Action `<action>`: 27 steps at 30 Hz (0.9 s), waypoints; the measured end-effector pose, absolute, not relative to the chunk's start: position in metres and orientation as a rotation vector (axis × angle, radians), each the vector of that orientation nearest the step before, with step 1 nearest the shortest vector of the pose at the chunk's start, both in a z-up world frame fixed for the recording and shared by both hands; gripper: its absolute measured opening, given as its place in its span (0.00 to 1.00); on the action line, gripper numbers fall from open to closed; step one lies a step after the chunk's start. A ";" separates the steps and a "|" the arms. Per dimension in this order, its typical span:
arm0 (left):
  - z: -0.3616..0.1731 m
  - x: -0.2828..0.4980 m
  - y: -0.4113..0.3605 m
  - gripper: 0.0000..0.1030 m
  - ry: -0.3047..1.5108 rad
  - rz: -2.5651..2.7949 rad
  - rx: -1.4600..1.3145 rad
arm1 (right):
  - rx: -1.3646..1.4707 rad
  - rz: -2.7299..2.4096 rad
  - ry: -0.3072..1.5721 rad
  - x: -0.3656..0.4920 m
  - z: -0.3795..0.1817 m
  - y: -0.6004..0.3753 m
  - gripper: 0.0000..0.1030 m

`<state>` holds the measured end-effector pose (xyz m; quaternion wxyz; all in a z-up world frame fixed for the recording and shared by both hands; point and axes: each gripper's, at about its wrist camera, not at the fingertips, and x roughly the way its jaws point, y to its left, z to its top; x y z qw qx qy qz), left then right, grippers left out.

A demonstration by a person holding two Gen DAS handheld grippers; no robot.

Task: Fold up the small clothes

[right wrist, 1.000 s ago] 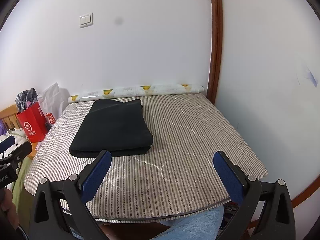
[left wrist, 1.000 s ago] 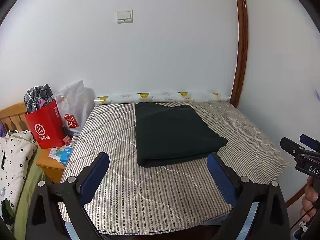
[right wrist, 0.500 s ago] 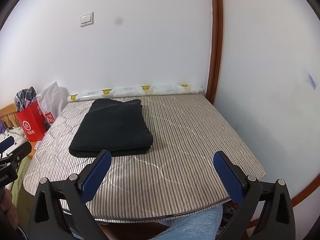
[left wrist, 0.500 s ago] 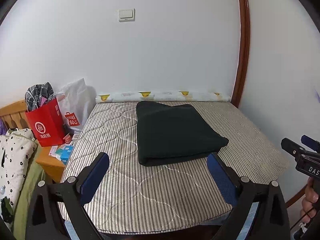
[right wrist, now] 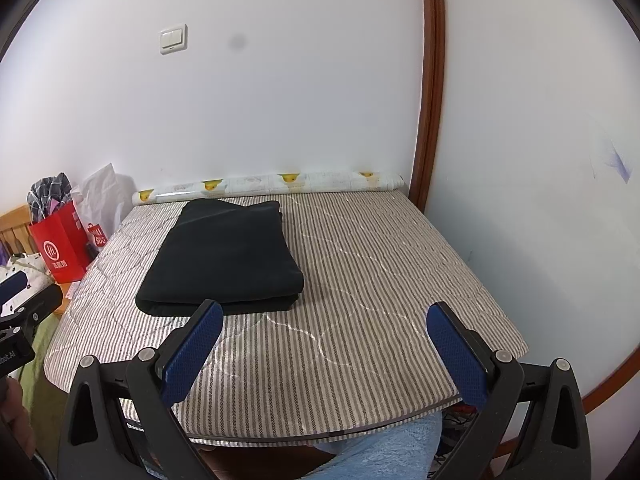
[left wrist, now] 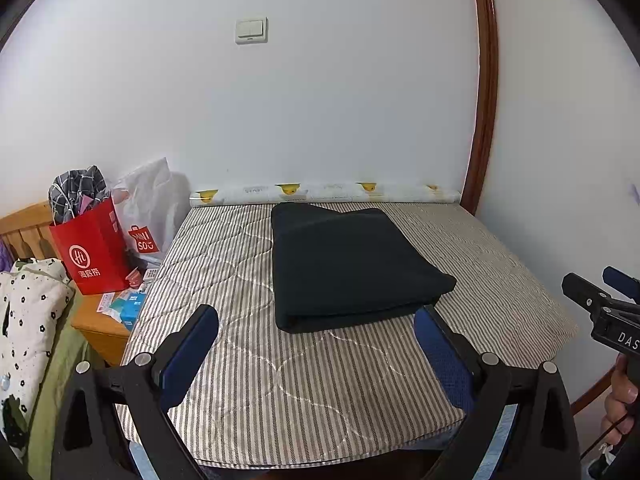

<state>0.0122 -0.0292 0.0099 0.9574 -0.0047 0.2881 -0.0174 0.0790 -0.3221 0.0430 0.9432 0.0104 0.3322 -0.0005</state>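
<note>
One folded dark garment lies flat on the striped quilted pad that covers the counter, set toward the far edge and somewhat left of the middle in the right wrist view, its thick folded edge facing the near side and its far edge close to the rolled sheet with yellow duck prints that runs along the wall. The left gripper hangs above the near edge of the counter with its blue-padded fingers spread wide and nothing between them; the right pad sits just in front of the garment's near right corner in that view, though contact cannot be judged. The right gripper is likewise spread wide and empty, held over the near edge to the right of the garment, well clear of it. Part of a hand shows at the right edge of the left wrist view, under the other tool's body. Beyond the left edge of the counter stand a red paper bag stuffed with checked cloth, a white plastic bag and a small wooden stand with small boxes on it. A light switch sits on the white wall above, and a light blue fuzzy cloth shows below the counter's near edge.
</note>
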 end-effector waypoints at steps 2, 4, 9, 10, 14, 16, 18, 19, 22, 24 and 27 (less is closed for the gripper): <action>0.010 0.012 -0.029 0.96 0.585 -0.037 -0.009 | 0.021 -0.001 0.678 0.079 0.043 -0.321 0.98; 0.010 0.012 -0.029 0.96 0.585 -0.034 -0.010 | 0.019 -0.001 0.678 0.079 0.043 -0.321 0.98; 0.010 0.012 -0.028 0.96 0.585 -0.039 -0.010 | 0.012 0.006 0.678 0.078 0.044 -0.319 0.98; 0.010 0.012 -0.027 0.96 0.585 -0.041 -0.009 | 0.011 0.006 0.677 0.078 0.044 -0.319 0.98; 0.010 0.012 -0.028 0.96 0.583 -0.039 -0.010 | 0.009 0.008 0.677 0.079 0.045 -0.319 0.98; 0.010 0.012 -0.028 0.96 0.583 -0.038 -0.010 | 0.007 0.006 0.678 0.079 0.045 -0.318 0.98; 0.010 0.012 -0.027 0.96 0.583 -0.038 -0.010 | 0.006 0.006 0.679 0.079 0.045 -0.319 0.98; 0.010 0.012 -0.027 0.96 0.583 -0.039 -0.010 | 0.007 0.007 0.679 0.079 0.045 -0.319 0.98; 0.010 0.012 -0.027 0.96 0.582 -0.039 -0.010 | 0.006 0.008 0.678 0.079 0.045 -0.320 0.98; 0.010 0.012 -0.027 0.96 0.583 -0.041 -0.009 | 0.005 0.007 0.678 0.079 0.045 -0.320 0.98; 0.010 0.012 -0.027 0.96 0.583 -0.038 -0.009 | 0.004 0.007 0.678 0.079 0.045 -0.320 0.98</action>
